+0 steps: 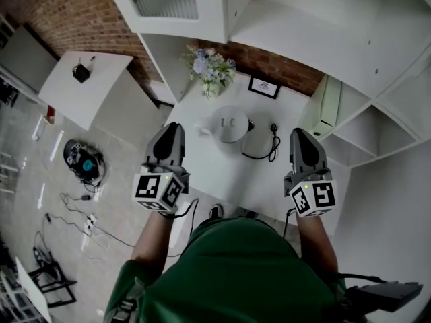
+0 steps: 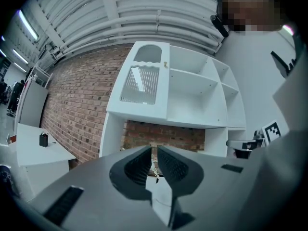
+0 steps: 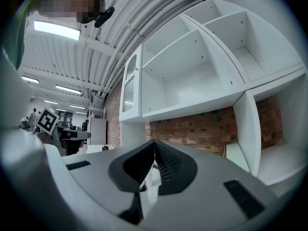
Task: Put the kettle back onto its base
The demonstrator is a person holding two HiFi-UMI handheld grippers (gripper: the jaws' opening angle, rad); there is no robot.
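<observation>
A white kettle [image 1: 231,124] stands in the middle of the white table [image 1: 222,173], and a black cord [image 1: 264,148] loops away from its right side. Its base does not show apart from it. My left gripper [image 1: 172,129] hangs over the table's left edge, short of the kettle, jaws shut and empty. My right gripper [image 1: 299,136] is at the table's right edge, also shut with nothing in it. The left gripper [image 2: 155,151] and the right gripper [image 3: 154,144] both point level at the shelves and brick wall, with the kettle hidden from both gripper views.
A vase of flowers [image 1: 210,69] and a small picture frame [image 1: 264,86] stand behind the kettle. A small white object [image 1: 203,128] sits just left of it. White shelving [image 1: 350,59] surrounds the table. A side table [image 1: 84,79] and floor cables [image 1: 81,214] lie to the left.
</observation>
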